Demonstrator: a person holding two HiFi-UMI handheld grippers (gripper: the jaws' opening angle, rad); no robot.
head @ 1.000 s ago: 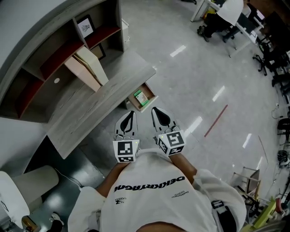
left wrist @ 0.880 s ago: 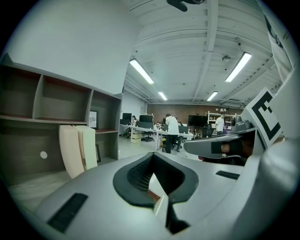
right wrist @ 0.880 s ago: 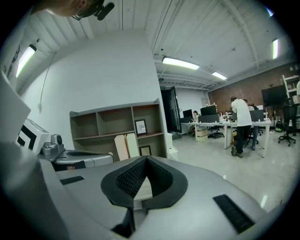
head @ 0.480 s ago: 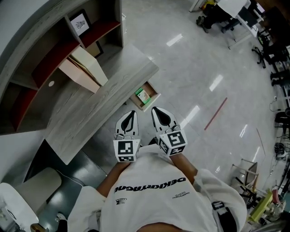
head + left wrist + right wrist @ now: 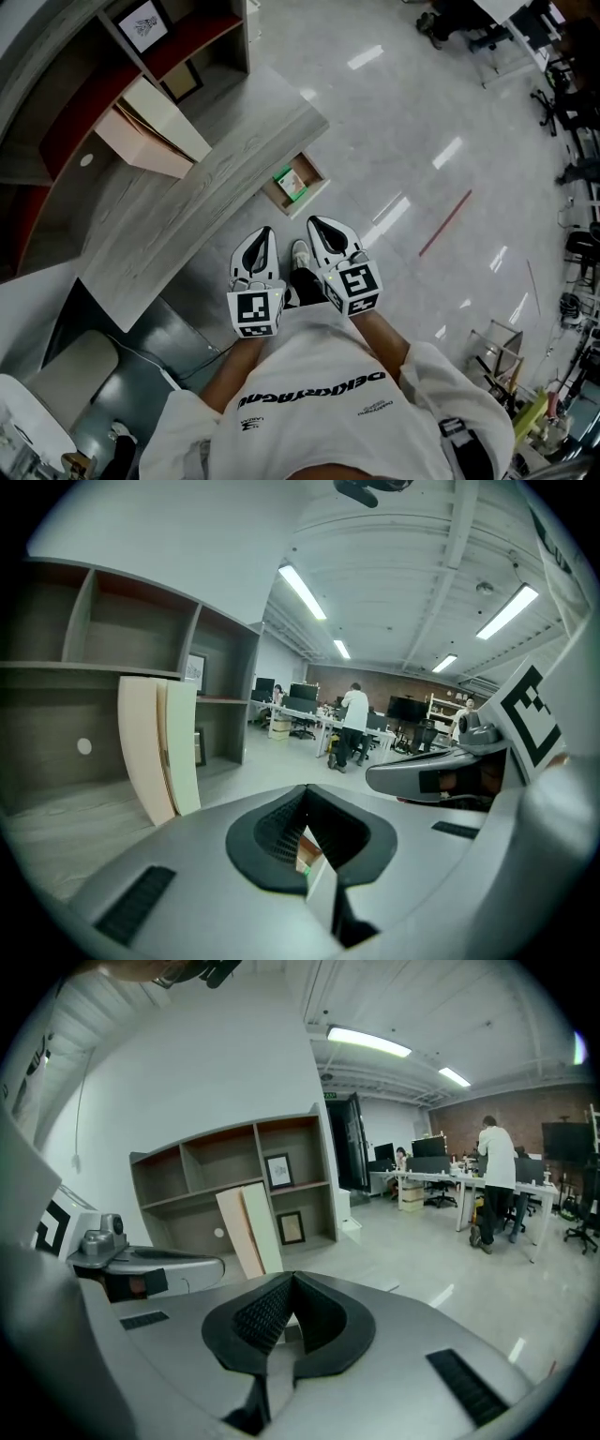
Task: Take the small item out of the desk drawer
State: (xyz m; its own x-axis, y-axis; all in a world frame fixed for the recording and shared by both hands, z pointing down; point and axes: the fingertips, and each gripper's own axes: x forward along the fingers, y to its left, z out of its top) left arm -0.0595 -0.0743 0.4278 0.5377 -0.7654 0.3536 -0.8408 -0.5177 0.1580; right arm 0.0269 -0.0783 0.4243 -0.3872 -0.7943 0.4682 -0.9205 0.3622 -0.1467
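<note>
Two closed empty tongs, left tongs (image 5: pixel 264 238), right tongs (image 5: pixel 320 230), green item (image 5: pixel 284 178) flat in open drawer (image 5: pixel 306 172), axis unclear.

Drawer (image 5: pixel 309 195) stands open upward; desktop (image 5: pixel 206 197) overhangs its rear.

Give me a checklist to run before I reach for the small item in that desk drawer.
1. Drawer open: ok, it is pulled out from under the desk.
2. Small green item in sight: ok, it lies inside the drawer.
3. Left claw empty: ok, jaws together on nothing.
4. Right claw empty: ok, jaws together on nothing.
5. A claw open for the grasp: not ok, both are shut.
6. Claws at the drawer: not ok, both are held near the torso, apart from it.
</note>
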